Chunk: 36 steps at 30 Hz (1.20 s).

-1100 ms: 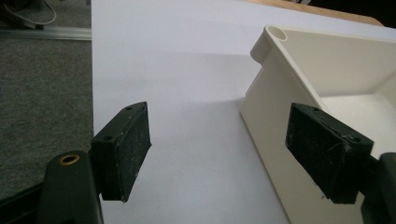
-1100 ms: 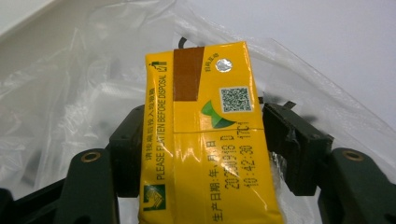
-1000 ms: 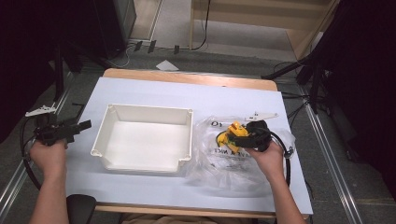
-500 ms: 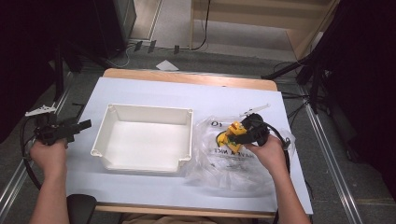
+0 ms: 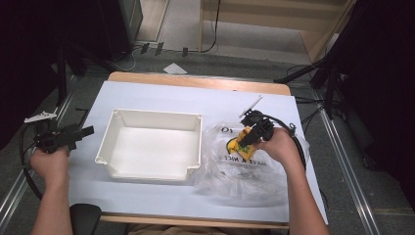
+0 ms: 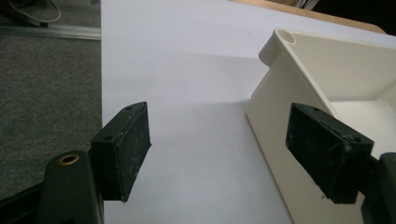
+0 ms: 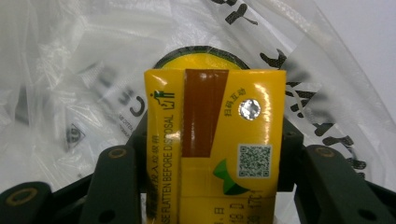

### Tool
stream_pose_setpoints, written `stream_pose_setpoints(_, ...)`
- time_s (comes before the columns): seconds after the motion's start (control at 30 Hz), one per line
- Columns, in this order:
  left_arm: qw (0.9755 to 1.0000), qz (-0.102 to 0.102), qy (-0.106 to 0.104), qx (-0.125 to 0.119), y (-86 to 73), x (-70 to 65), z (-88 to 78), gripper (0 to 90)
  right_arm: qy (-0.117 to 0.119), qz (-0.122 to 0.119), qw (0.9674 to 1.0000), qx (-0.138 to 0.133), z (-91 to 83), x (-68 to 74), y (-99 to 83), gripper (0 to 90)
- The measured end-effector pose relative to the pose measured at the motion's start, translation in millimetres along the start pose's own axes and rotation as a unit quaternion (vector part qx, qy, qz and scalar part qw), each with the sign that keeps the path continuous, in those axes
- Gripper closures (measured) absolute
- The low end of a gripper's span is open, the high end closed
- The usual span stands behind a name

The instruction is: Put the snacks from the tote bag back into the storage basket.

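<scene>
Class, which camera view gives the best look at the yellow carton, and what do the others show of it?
The right gripper view: the yellow carton is close up, print and QR code legible, clamped between the right tongs. The high view shows it small above the plastic bag.

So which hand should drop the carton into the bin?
Right: the right gripper already clamps the yellow carton beside the white bin. The left gripper is open, empty.
</scene>
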<state>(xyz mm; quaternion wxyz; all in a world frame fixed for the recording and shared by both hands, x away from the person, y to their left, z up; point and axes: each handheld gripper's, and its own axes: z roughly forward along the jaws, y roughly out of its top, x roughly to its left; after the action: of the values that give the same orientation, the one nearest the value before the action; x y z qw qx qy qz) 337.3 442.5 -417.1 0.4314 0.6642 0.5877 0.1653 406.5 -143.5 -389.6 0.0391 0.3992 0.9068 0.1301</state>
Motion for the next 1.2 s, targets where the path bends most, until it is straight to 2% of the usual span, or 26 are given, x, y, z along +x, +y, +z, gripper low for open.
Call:
stream_pose_setpoints(0.23,1.0,0.004,-0.002,-0.001,0.9,-2.0,1.2,23.2,0.006,0.002,0.9999,-0.011,-2.3,-2.5,0.0,53.3)
stream_pose_setpoints(0.27,1.0,0.004,-0.003,-0.002,1.1,-2.4,1.3,23.2,0.01,0.005,0.9998,-0.015,-3.6,-3.4,0.5,53.6)
stream_pose_setpoints(0.3,1.0,0.004,-0.003,-0.002,1.4,-2.8,1.2,23.2,0.011,0.006,0.9994,-0.032,-7.1,-3.2,1.1,53.8)
stream_pose_setpoints(0.33,1.0,0.005,-0.003,-0.002,1.6,-3.1,1.3,23.2,0.011,0.006,0.9994,-0.032,-7.1,-3.2,1.1,53.8)
stream_pose_setpoints(0.37,1.0,0.006,-0.004,0.0,1.6,-3.3,1.5,23.2,0.017,0.008,0.9986,-0.049,-12.9,-3.2,1.5,53.8)
stream_pose_setpoints(0.47,1.0,0.007,-0.002,0.002,1.4,-3.1,1.7,23.2,0.023,0.009,0.998,-0.057,-18.6,-2.8,1.4,53.8)
stream_pose_setpoints(0.5,1.0,0.007,-0.003,0.002,1.3,-2.8,1.6,23.2,0.025,0.003,0.9974,-0.067,-25.9,-0.6,0.9,53.8)
stream_pose_setpoints(0.77,1.0,0.007,-0.003,0.005,0.9,-2.7,1.4,23.2,0.019,-0.005,0.9957,-0.091,-45.4,6.3,0.7,54.8)
stream_pose_setpoints(0.9,0.9999,0.009,-0.005,0.004,0.9,-3.2,1.7,23.2,0.022,-0.018,0.9962,-0.082,-46.9,13.5,3.5,54.8)
stream_pose_setpoints(1.07,0.9999,0.009,-0.002,0.004,1.1,-3.5,1.7,23.2,0.033,-0.032,0.995,-0.088,-49.6,23.7,9.3,54.9)
stream_pose_setpoints(1.2,0.9999,0.008,-0.004,0.006,0.8,-2.8,2.8,23.2,0.049,-0.068,0.9921,-0.093,-56.6,37.2,14.7,54.8)
